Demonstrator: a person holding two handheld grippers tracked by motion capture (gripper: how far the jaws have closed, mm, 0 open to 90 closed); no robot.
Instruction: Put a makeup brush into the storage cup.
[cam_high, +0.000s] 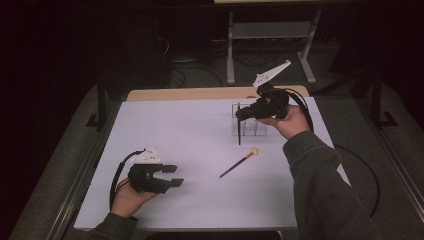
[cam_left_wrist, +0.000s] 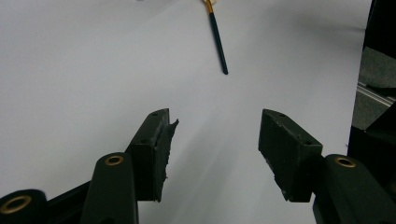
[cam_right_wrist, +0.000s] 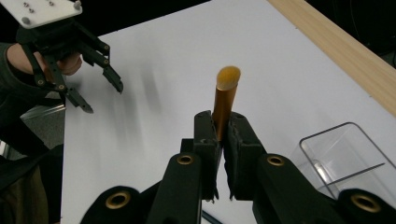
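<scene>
My right gripper (cam_high: 239, 114) is raised at the back right of the white table, shut on a brush (cam_high: 239, 131) whose thin dark handle hangs straight down. In the right gripper view the jaws (cam_right_wrist: 223, 123) pinch the brush's gold ferrule (cam_right_wrist: 223, 100), and its tan tip sticks out past them. A clear holder (cam_high: 251, 128) stands just beside the hanging handle; whether the handle's end is inside it I cannot tell. A second brush (cam_high: 239, 163) lies flat mid-table, also seen ahead of my left gripper (cam_left_wrist: 216, 39). My left gripper (cam_high: 176, 176) rests low at the front left, open and holding nothing.
The white tabletop (cam_high: 200, 130) ends in a wooden strip (cam_high: 200, 93) along its far edge. The clear holder's corner (cam_right_wrist: 345, 158) sits close under my right jaws. A metal frame (cam_high: 270, 30) and cables stand on the dark floor beyond the table.
</scene>
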